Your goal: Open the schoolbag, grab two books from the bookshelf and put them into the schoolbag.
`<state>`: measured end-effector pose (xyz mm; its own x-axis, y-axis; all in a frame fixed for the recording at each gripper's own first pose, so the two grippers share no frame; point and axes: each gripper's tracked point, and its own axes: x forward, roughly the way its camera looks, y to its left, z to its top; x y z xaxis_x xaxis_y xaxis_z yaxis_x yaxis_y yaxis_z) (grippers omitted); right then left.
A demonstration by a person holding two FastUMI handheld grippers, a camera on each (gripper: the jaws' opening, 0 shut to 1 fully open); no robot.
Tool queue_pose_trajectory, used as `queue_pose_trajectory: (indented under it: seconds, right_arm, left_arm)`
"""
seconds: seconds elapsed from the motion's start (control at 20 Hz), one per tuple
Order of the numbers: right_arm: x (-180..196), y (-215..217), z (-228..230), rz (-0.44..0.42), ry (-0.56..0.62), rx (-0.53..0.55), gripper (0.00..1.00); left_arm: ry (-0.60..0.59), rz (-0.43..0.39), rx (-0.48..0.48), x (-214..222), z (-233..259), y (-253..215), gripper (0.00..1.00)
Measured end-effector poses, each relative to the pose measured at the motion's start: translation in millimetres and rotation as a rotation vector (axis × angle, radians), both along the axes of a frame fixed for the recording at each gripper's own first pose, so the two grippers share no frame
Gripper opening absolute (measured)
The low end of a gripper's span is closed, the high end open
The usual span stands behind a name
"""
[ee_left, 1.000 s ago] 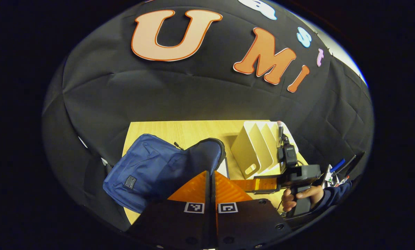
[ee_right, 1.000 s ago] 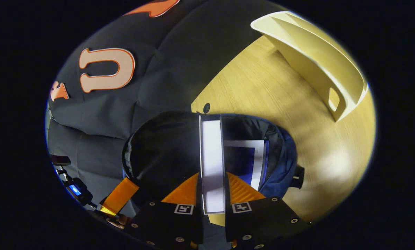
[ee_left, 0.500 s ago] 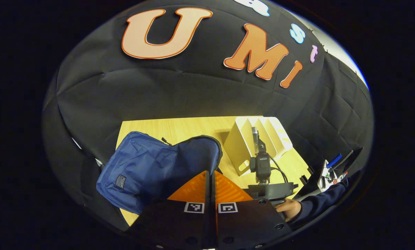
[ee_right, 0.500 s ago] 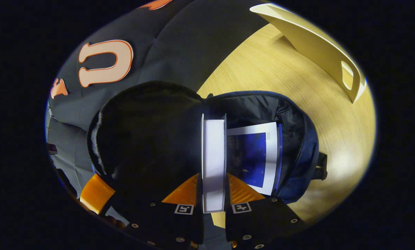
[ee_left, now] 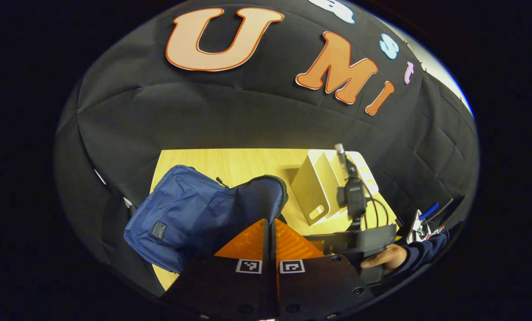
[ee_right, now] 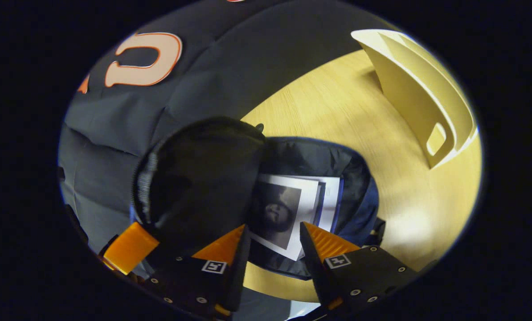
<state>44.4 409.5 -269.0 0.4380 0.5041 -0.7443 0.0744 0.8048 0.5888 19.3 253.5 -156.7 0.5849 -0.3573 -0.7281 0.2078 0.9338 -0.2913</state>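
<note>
The blue schoolbag (ee_left: 181, 218) lies on the wooden table (ee_left: 248, 161) with its flap (ee_right: 199, 178) held up. My left gripper (ee_left: 270, 221) is shut on that flap; one of its fingers (ee_right: 130, 247) shows beside the flap in the right gripper view. Inside the open bag (ee_right: 359, 209) a book with a grey picture on its cover (ee_right: 284, 214) lies flat on a second book (ee_right: 330, 203), of which a white edge shows. My right gripper (ee_right: 273, 226) hangs open just above the bag's mouth, holding nothing.
A cream bookshelf with upright dividers (ee_right: 426, 102) (ee_left: 315, 187) stands on the table to the right of the bag, its slots bare. A hand (ee_left: 384, 257) holds the right gripper at the table's right front. Black cloth walls close in behind and to the left.
My right gripper has opened and let go of the white-edged book, which now lies flat in the bag on the other book. The left gripper still holds the flap up.
</note>
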Motion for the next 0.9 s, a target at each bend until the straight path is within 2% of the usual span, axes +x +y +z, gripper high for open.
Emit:
queue_pose_trajectory:
  seconds: [0.1,0.2,0.4,0.5,0.65,0.9]
  right_arm:
    - [8.0,-21.6,11.8,-0.011,-0.062,-0.054,0.75]
    - [13.8,-44.0,27.3,-0.038,-0.113,-0.095,0.79]
    - [22.7,-111.5,36.2,-0.101,-0.156,-0.211,0.86]
    - [24.4,-142.2,47.4,-0.14,-0.168,-0.237,0.91]
    - [25.1,-183.1,58.0,-0.18,-0.174,-0.254,0.94]
    - [28.9,-230.0,71.9,-0.204,-0.215,-0.274,0.95]
  left_arm:
    - [-0.003,-0.002,0.017,1.0,-2.0,-2.4,0.0]
    - [0.0,-0.005,0.026,1.6,-5.1,-9.3,0.0]
    - [0.029,-0.013,0.025,-4.7,-25.5,-24.8,0.0]
    - [0.063,-0.014,0.015,-11.9,-37.6,-34.9,0.0]
    - [0.103,-0.035,0.027,-24.8,-55.2,-53.1,0.01]
    - [0.164,-0.073,0.111,-42.2,-87.1,-79.2,0.01]
